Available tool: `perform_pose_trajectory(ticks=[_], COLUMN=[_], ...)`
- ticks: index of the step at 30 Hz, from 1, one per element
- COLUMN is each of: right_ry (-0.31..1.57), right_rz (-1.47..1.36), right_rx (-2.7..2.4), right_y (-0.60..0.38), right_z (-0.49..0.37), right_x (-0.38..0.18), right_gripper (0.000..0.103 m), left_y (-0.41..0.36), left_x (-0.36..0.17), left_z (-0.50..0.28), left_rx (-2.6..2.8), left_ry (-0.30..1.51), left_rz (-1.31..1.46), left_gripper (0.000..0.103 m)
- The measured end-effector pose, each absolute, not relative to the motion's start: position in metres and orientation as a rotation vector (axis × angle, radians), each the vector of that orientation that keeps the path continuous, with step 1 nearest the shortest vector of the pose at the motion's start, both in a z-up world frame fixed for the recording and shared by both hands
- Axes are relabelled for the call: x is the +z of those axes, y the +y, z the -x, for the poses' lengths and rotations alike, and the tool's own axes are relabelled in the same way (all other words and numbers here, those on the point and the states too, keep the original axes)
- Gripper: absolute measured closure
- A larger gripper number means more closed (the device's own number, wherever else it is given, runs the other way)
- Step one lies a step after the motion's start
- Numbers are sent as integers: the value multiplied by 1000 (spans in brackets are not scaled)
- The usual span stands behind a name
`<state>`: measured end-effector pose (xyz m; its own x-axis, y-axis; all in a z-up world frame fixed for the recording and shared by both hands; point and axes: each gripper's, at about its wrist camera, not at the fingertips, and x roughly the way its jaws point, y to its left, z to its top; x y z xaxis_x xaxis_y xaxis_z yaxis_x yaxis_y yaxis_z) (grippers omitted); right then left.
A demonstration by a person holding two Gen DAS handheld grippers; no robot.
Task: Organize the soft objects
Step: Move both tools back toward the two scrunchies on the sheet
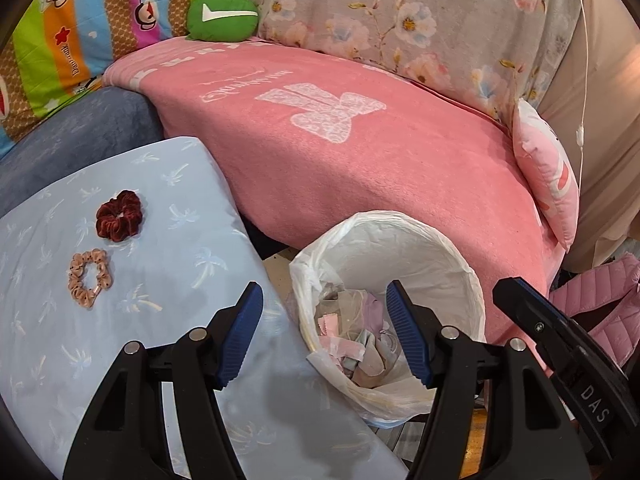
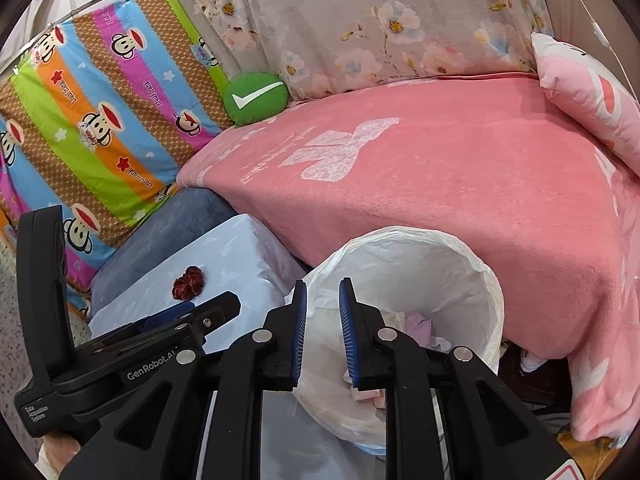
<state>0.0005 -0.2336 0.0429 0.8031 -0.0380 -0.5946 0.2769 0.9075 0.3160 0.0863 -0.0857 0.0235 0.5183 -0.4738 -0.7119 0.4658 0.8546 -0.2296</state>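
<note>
Left wrist view: left claw (image 1: 324, 334) stands apart, nothing between the pads, hovering over the edge of the blue palm-print cushion (image 1: 168, 216) and the lined bin (image 1: 460, 264). Two scrunchies lie on the cushion, near each other but apart — dark red velvet scrunchie (image 1: 119, 215) further off, peach dotted scrunchie (image 1: 90, 278) nearer. Bin holds fabric scraps (image 1: 360, 344). Pink blanket (image 1: 360, 168) covers the bed behind. The right gripper's body shows at the right edge.

Right wrist view: right claw (image 2: 323, 334) has only a narrow gap, nothing clamped, above the bin rim (image 2: 492, 292). Only the red scrunchie (image 2: 188, 282) shows here; the peach one is hidden behind the left gripper.

Handling, as a guess: both scrunchies are light, soft and squashy, with no breakage risk — velvet should grip well, the satin-looking one may slip. Best to pinch across one side of the ring, bunching the fabric, not pressing into the cushion.
</note>
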Motion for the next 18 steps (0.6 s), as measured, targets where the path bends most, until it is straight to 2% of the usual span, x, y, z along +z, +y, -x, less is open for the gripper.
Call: perform_pose_trajectory(ticks=[18], right_ry=[671], right_rz=[-344], right_rx=[-103], right_y=[-183], right_z=[-22], right_x=[36], right_gripper=[76], left_y=[-34], left_x=[17], left_z=[-96], left_rx=[-485], left_ry=[862], left_rz=[75], left_gripper=[42])
